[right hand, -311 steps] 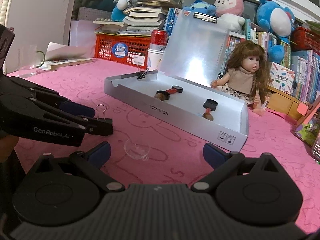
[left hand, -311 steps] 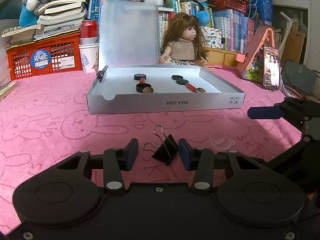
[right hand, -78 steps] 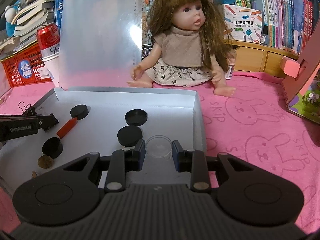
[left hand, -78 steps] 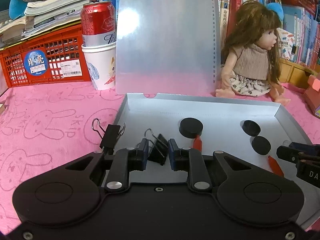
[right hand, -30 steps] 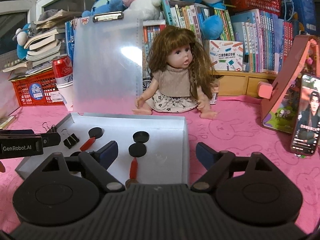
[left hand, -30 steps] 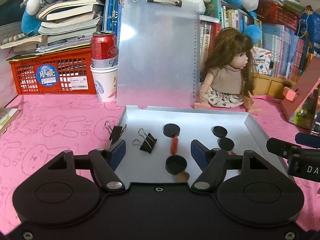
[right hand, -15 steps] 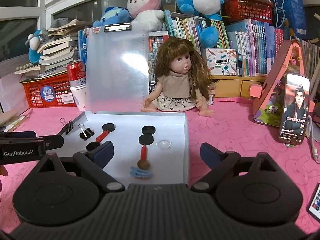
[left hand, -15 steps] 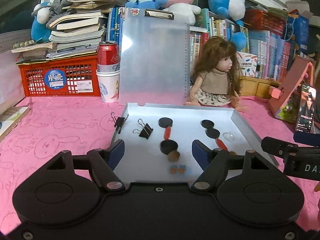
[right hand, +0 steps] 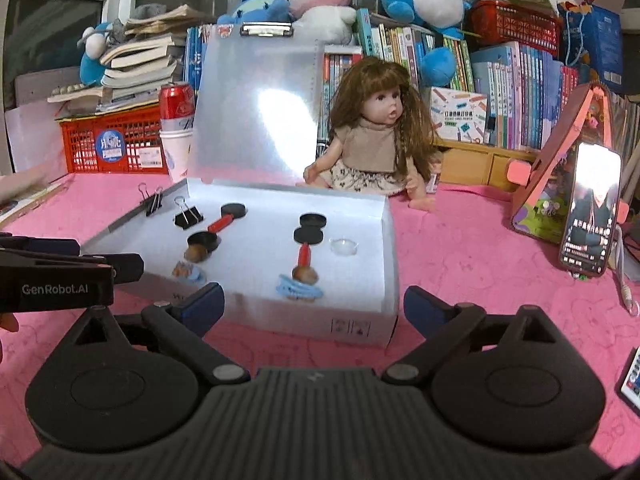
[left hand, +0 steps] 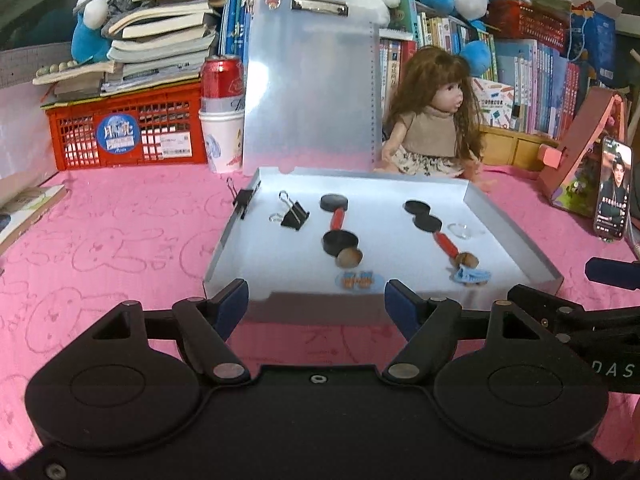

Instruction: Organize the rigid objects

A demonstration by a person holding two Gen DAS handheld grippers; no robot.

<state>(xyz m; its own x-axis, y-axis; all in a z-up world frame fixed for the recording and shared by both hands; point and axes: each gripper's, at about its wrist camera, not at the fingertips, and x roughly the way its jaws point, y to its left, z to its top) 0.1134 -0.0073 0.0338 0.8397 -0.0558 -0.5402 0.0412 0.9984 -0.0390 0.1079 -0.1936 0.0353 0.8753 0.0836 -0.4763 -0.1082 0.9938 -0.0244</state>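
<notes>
Both grippers now sit back from the white tray [left hand: 516,236], whereas a moment earlier they hung over its floor; the binder clip [left hand: 295,216] and the clear dish [right hand: 343,247] you carried lie inside. Your left gripper [left hand: 316,304] stands wide and empty over the pink cloth [left hand: 120,240], near the tray's near wall. Your right gripper [right hand: 314,305] is wider, empty too, its jaws nearly done opening.

Every loose piece appears to be in the tray, so the step in hand is likely a clean retreat. Keep both sets of fingers clear of the near wall so the light tray does not shift.

The binder clip rests at the tray's far left, its wire handles pointing left and far, long axis slanting. A second clip [left hand: 243,200] grips the left wall. Two red pegs [left hand: 338,219] lie with long axes running near to far.
</notes>
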